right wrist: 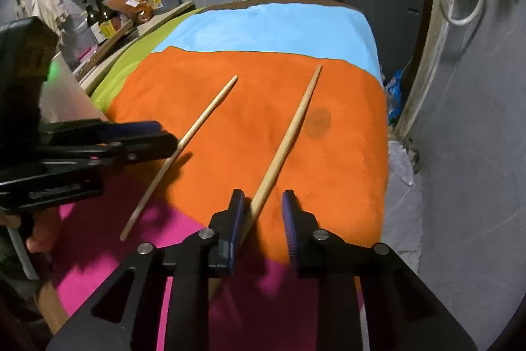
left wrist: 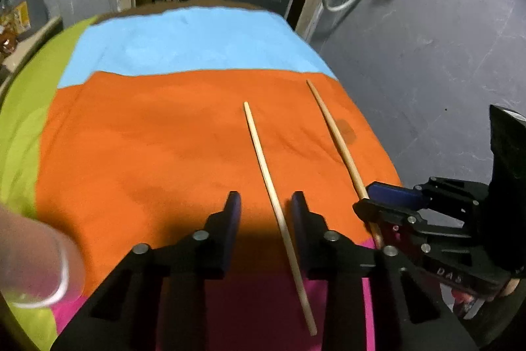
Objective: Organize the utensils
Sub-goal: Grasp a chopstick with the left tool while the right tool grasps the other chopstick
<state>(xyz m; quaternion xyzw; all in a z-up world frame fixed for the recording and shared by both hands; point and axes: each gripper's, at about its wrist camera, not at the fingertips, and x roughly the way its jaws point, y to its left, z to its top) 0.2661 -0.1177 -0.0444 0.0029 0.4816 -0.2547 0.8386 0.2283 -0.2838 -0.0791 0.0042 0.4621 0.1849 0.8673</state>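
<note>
Your left gripper (left wrist: 265, 203) and right gripper (right wrist: 263, 203) each straddle a chopstick (left wrist: 277, 213) (right wrist: 282, 147) on the orange cloth (left wrist: 148, 153), jaws narrow but not yet clamping, so both sticks lie apart, nothing gathered yet

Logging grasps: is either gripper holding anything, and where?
Nothing clamped yet. Left gripper straddles the pale chopstick around mid-length; right gripper straddles the nearer part of the darker chopstick.
</note>
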